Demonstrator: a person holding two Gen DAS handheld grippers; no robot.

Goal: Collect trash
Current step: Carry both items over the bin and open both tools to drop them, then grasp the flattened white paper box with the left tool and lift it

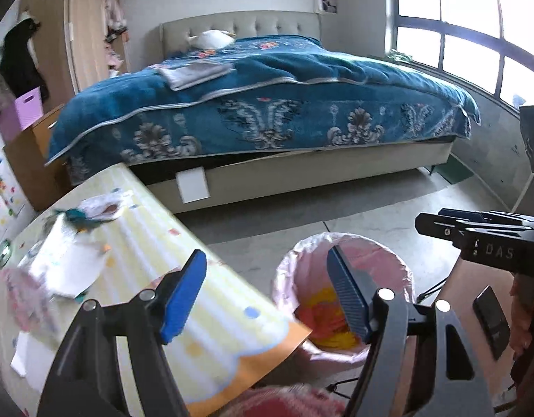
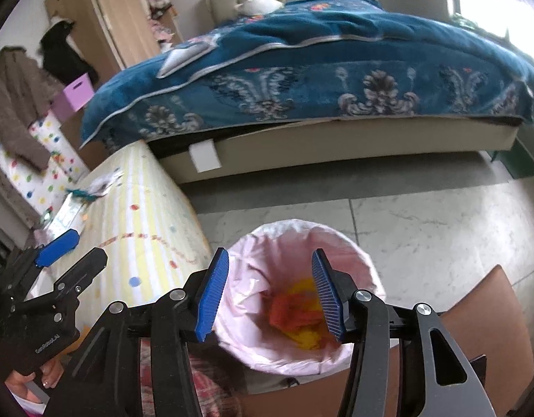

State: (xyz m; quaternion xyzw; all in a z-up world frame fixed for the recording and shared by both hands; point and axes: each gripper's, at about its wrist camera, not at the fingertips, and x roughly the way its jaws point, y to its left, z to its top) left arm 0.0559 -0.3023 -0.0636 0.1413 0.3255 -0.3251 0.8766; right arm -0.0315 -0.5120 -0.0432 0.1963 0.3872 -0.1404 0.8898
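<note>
Two grippers, both gaping wide with nothing between the pads: left gripper (image 1: 267,288) hung over the table (image 1: 183,253) edge, right gripper (image 2: 270,292) straight above the bin (image 2: 301,243). Bin stood on the floor just right of the table, lined in pink, with orange and yellow scraps (image 2: 298,312) already at the bottom. Remaining trash (image 1: 75,253) lay on the far left of the table: crumpled white paper and wrappers, blurred, so exact pieces impossible to tell. Probably light, soft, easily crushed and apt to slide on the slick tablecloth. Best pinched at a raised fold or crumpled peak. Lay well apart from the left gripper, ahead and to its left; farther still from the right.
</note>
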